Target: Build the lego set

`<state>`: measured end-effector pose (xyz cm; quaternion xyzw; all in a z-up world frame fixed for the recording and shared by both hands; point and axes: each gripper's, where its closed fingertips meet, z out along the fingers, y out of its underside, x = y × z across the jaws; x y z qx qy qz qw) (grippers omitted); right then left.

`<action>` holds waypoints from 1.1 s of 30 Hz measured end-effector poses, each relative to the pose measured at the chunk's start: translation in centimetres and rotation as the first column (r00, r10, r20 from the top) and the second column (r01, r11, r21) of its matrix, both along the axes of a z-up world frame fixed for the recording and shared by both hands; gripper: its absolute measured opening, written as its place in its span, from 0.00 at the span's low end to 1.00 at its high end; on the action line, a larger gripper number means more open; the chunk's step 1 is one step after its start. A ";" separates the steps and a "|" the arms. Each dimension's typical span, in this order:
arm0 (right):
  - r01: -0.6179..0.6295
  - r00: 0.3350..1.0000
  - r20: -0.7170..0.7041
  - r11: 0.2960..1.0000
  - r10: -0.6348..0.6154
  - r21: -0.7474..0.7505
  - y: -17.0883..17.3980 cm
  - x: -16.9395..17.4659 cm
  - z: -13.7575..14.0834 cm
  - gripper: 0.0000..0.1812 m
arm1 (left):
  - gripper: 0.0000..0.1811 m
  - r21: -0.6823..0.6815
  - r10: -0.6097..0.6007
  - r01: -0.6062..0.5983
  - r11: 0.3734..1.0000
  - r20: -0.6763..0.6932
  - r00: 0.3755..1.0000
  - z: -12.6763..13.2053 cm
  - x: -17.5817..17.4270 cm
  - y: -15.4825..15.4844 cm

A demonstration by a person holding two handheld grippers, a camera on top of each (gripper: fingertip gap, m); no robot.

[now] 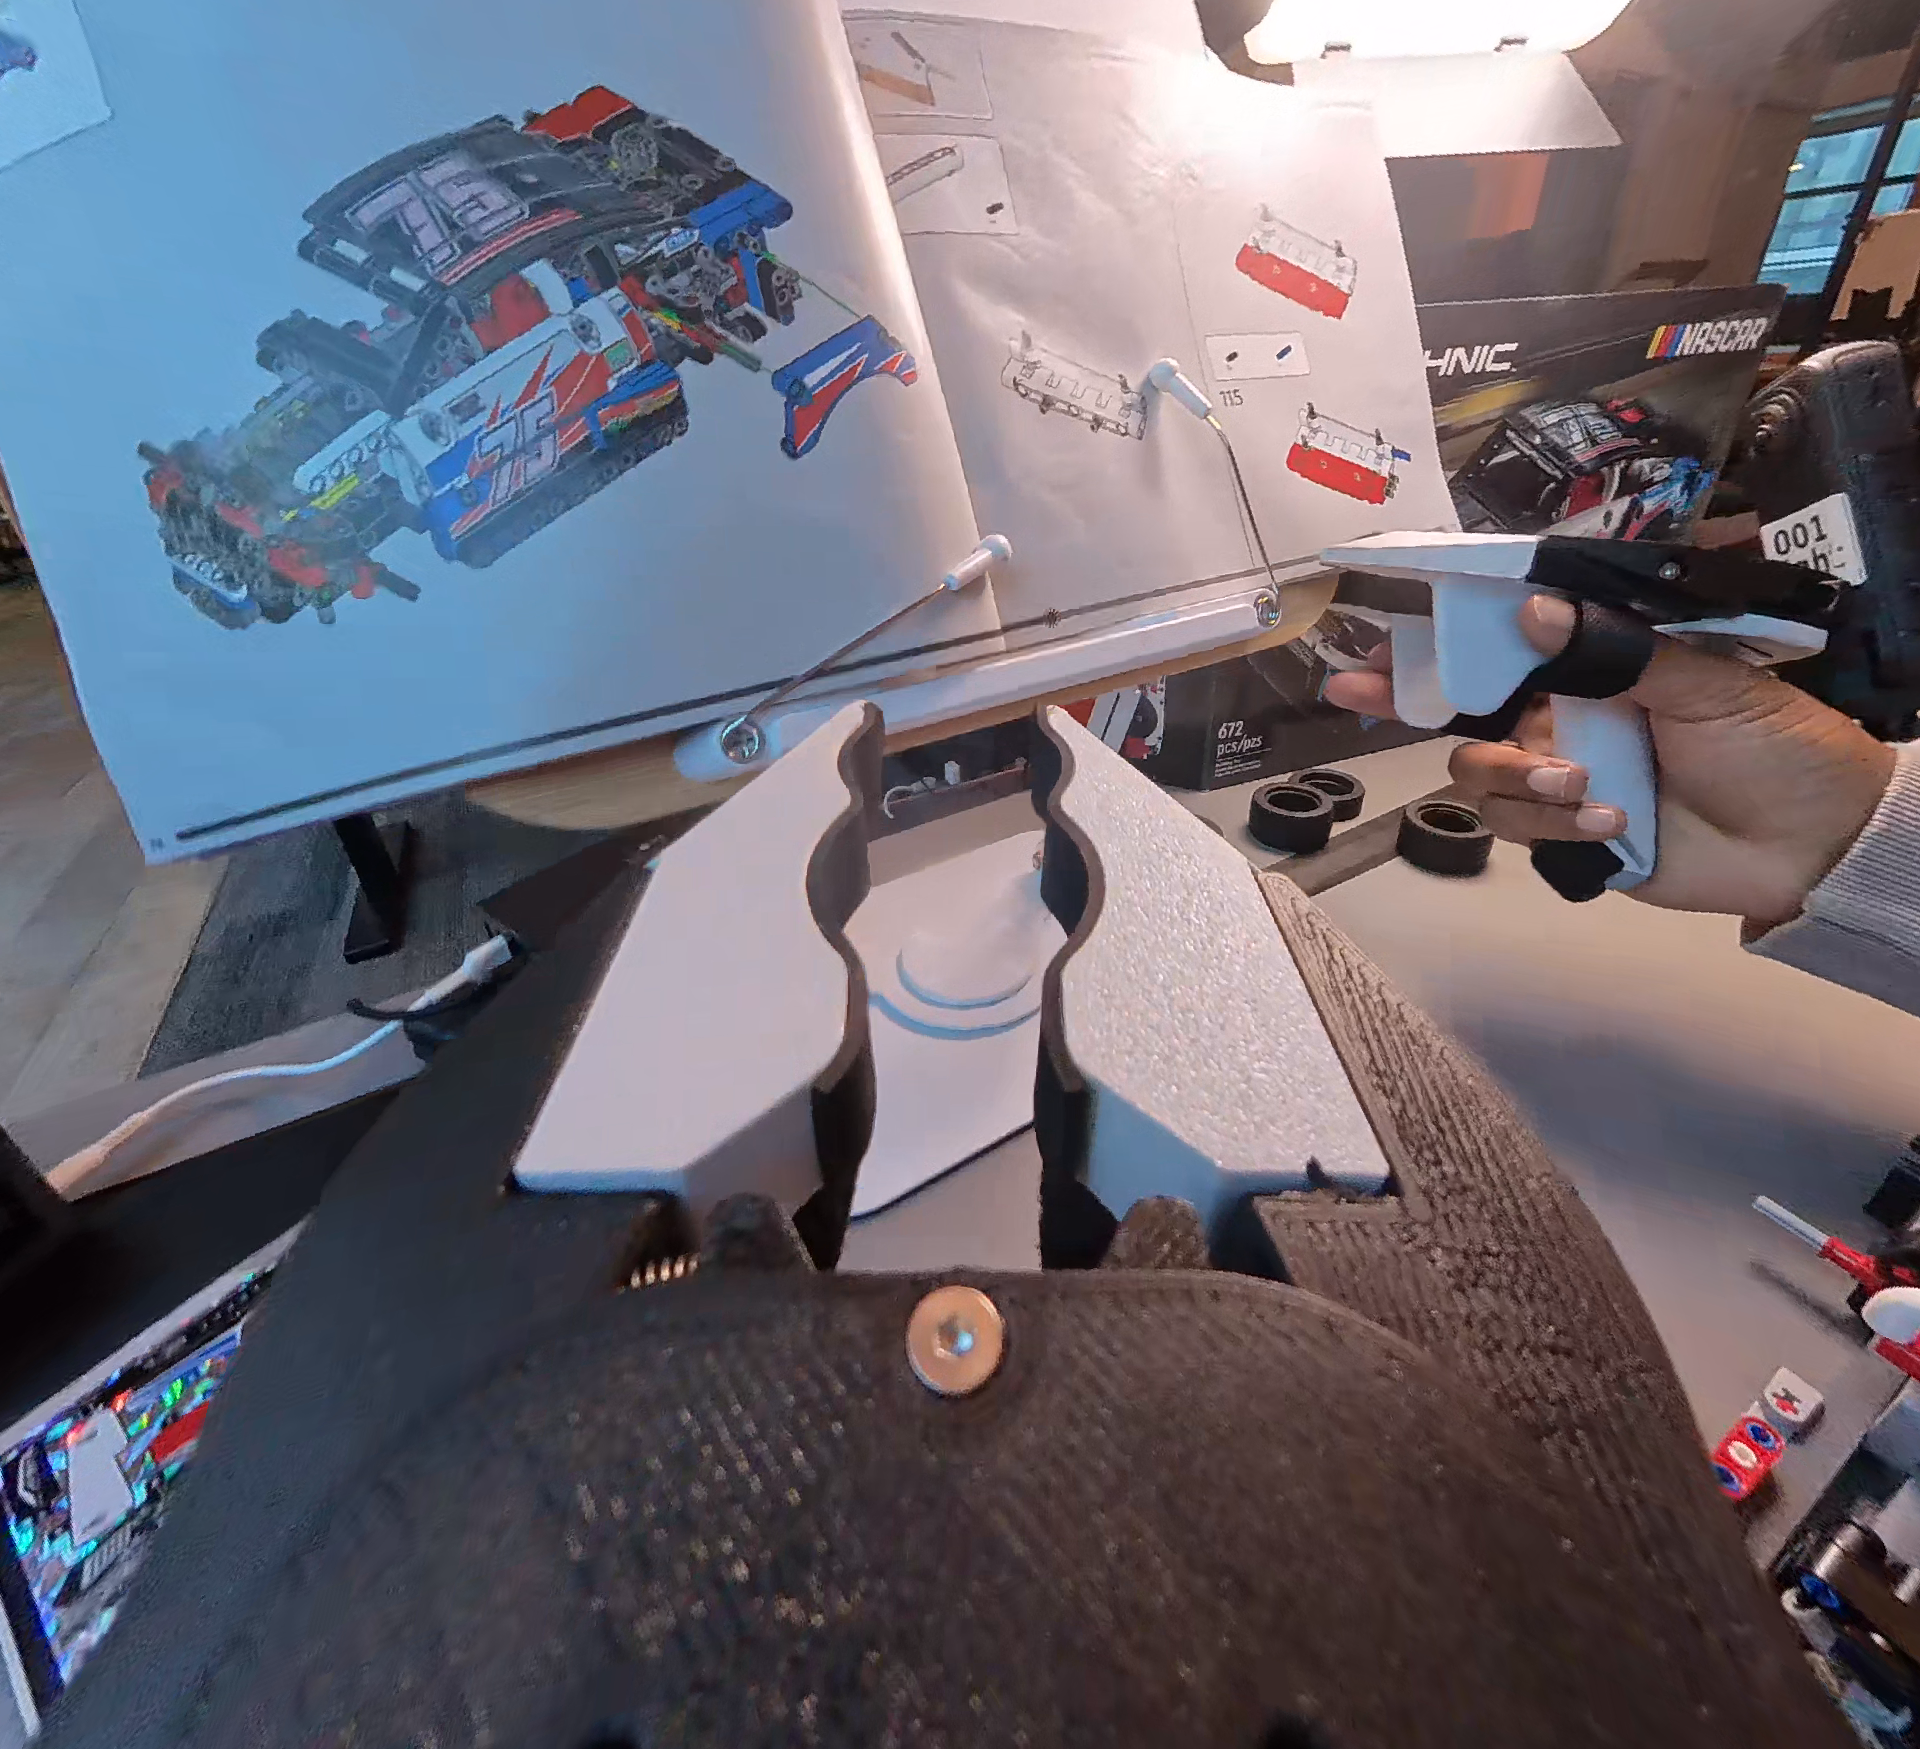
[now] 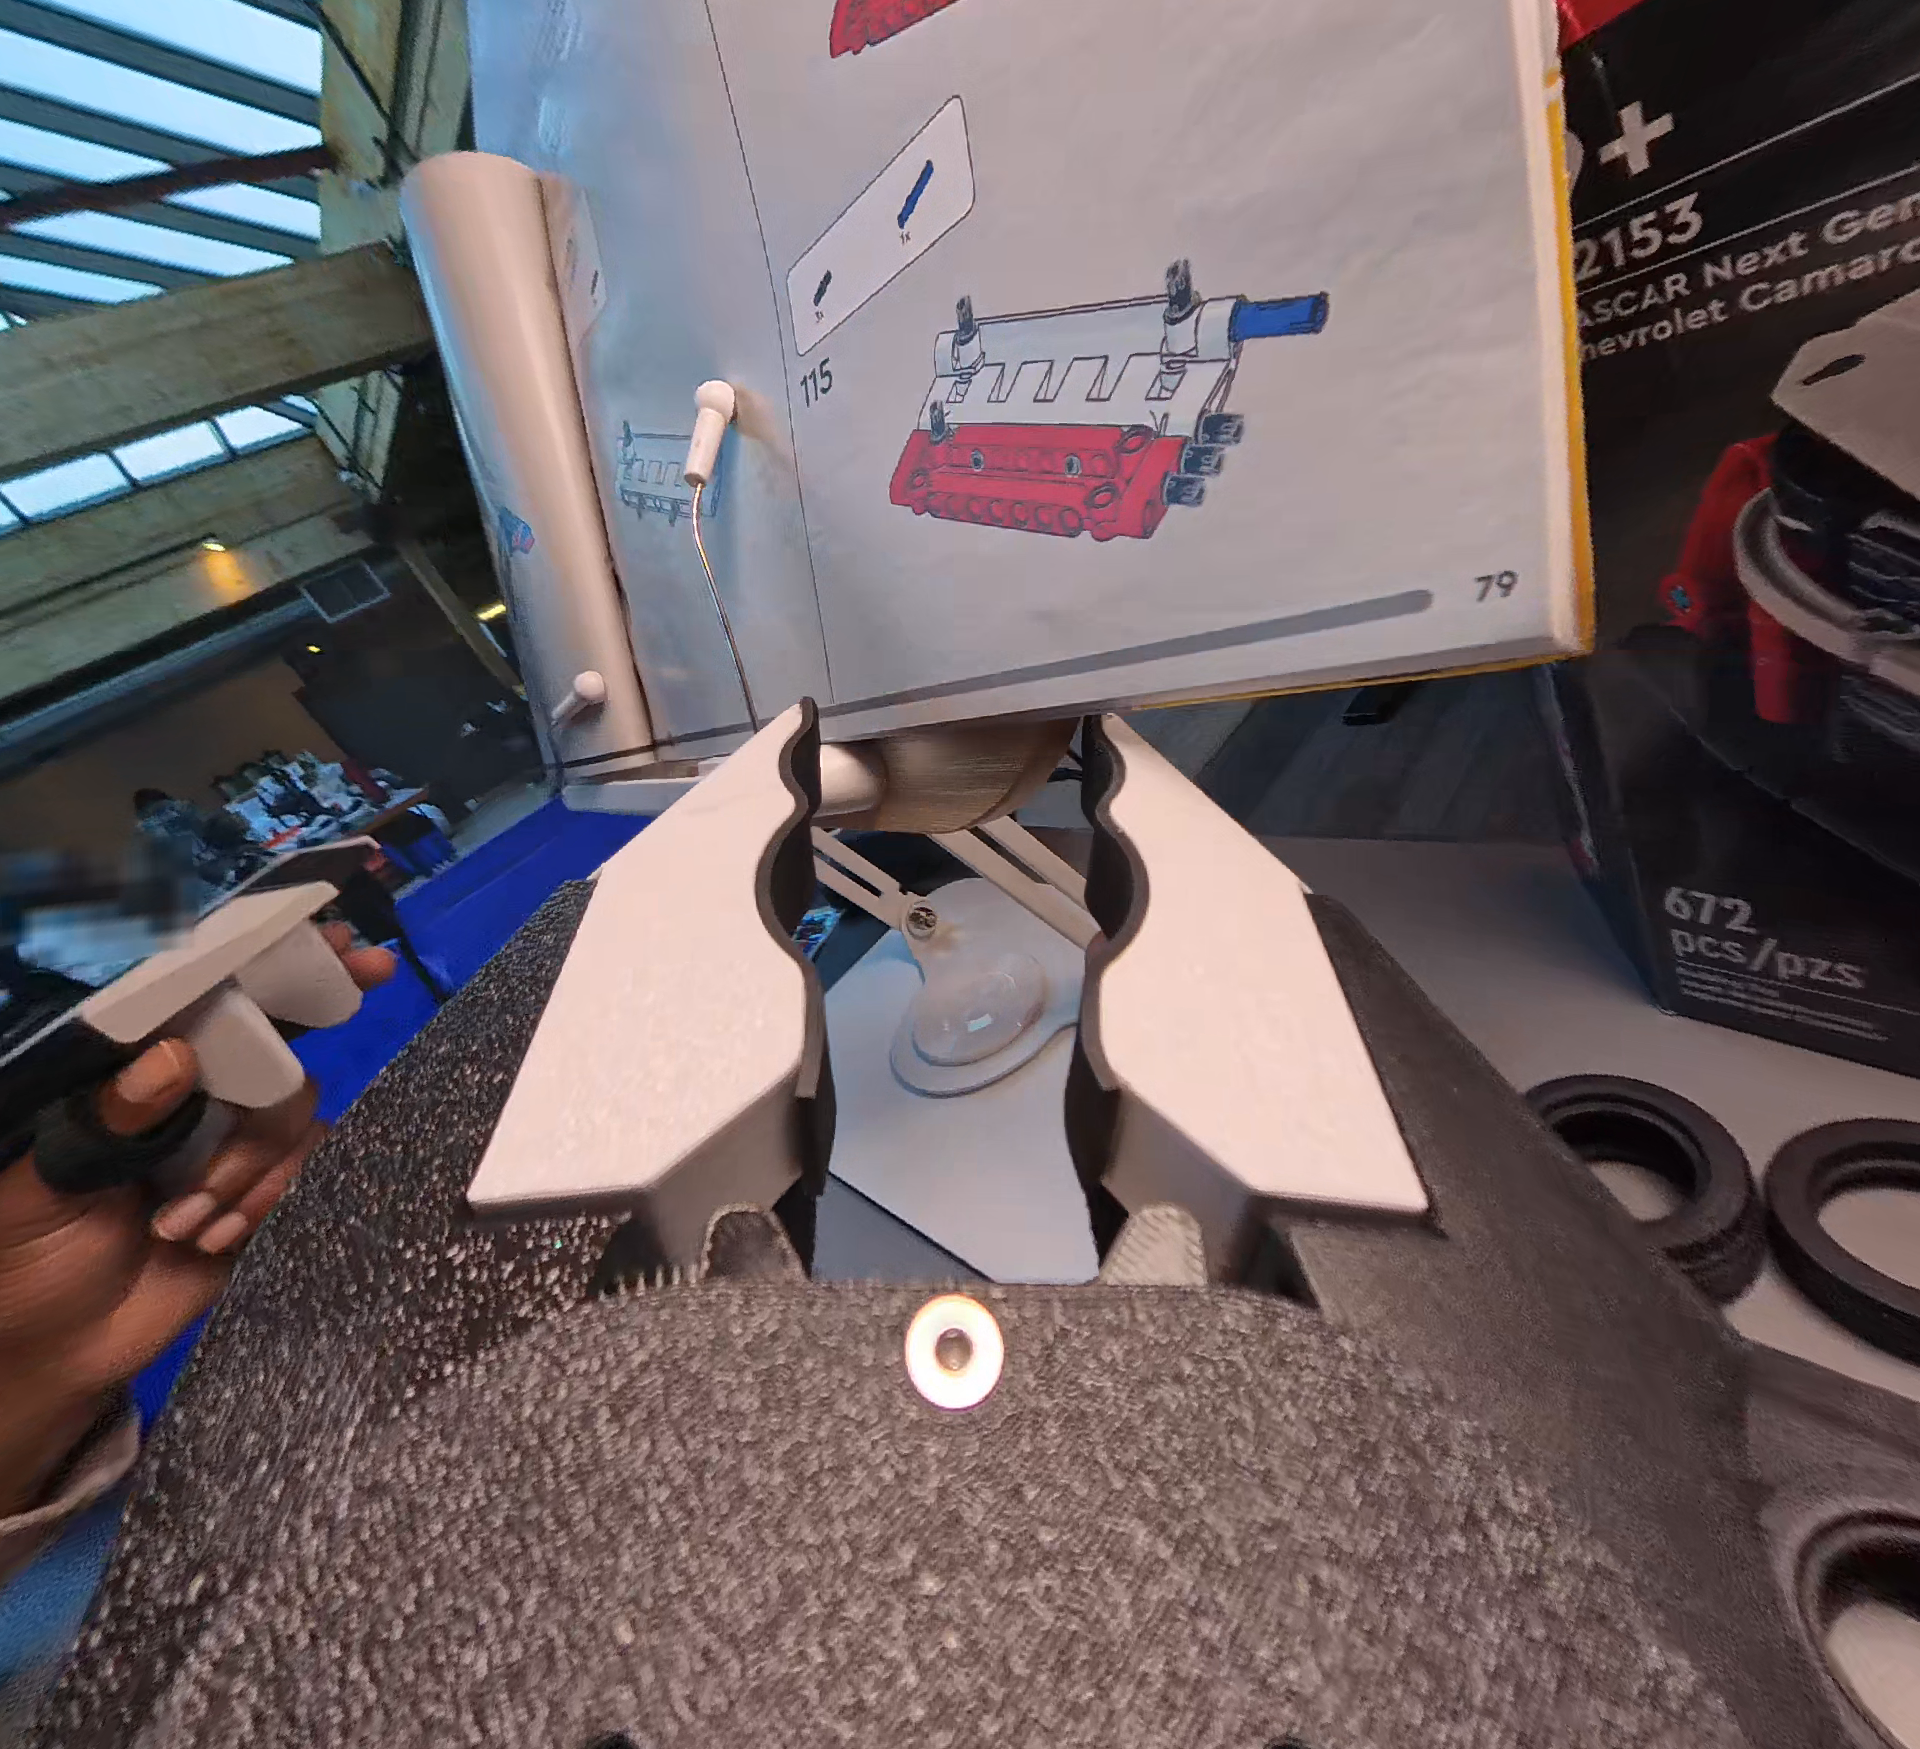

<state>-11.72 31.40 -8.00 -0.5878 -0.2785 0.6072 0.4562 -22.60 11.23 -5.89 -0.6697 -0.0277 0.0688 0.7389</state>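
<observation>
White booklet: upright on stand, straight ahead of both grippers
Left gripper: jaws apart, empty
Right gripper: jaws apart, empty, nearer

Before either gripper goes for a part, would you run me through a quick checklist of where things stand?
1. Left gripper empty, fingers apart: ok.
2. Right gripper empty, fingers apart: ok.
3. Instruction booklet open on its stand, right page pinned by a wire clip: ok.
4. Left page flat: not ok, it curls up off the stand.
5. Black tyres lying loose on the table by the set box: ok.
6. Parts for the shown step within reach: cannot tell.
</observation>
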 end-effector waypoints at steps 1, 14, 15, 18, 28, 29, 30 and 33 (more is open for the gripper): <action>0.031 0.999 0.029 0.999 -0.031 0.019 0.3 0.3 -0.1 0.24 | 0.13 0.008 -0.003 0.003 1.000 -0.025 1.000 0.7 0.3 0.4; 0.040 0.999 -0.025 0.999 -0.041 -0.032 1.0 -0.1 -0.4 0.14 | 0.00 -0.087 0.101 -0.136 0.987 -0.331 0.938 8.5 -2.7 12.3; 0.041 0.998 -0.036 0.999 -0.042 -0.029 1.0 -0.2 -0.3 0.14 | 0.00 -0.089 0.102 -0.138 0.986 -0.326 0.940 8.4 -2.9 12.4; 0.057 0.997 -0.047 0.998 -0.056 0.009 1.0 -0.2 -0.2 0.14 | 0.00 -0.104 0.108 -0.137 0.985 -0.249 0.963 8.3 -3.2 12.3; 0.062 0.998 -0.028 0.997 -0.061 0.040 1.1 -0.4 -0.2 0.13 | 0.00 -0.097 0.113 -0.131 0.987 -0.168 0.979 6.8 -5.2 11.4; 0.064 0.997 -0.035 0.997 -0.063 0.040 1.1 -0.4 -0.1 0.13 | 0.00 -0.098 0.111 -0.129 0.987 -0.175 0.978 6.7 -5.4 11.3; 0.065 0.997 -0.039 0.997 -0.063 0.038 1.1 -0.4 -0.1 0.13 | 0.00 -0.099 0.112 -0.133 0.986 -0.189 0.976 6.6 -5.5 11.2; 0.056 0.998 -0.039 0.998 -0.055 0.021 1.0 -0.3 -0.3 0.14 | 0.00 -0.092 0.109 -0.129 0.987 -0.200 0.974 6.5 -5.1 10.9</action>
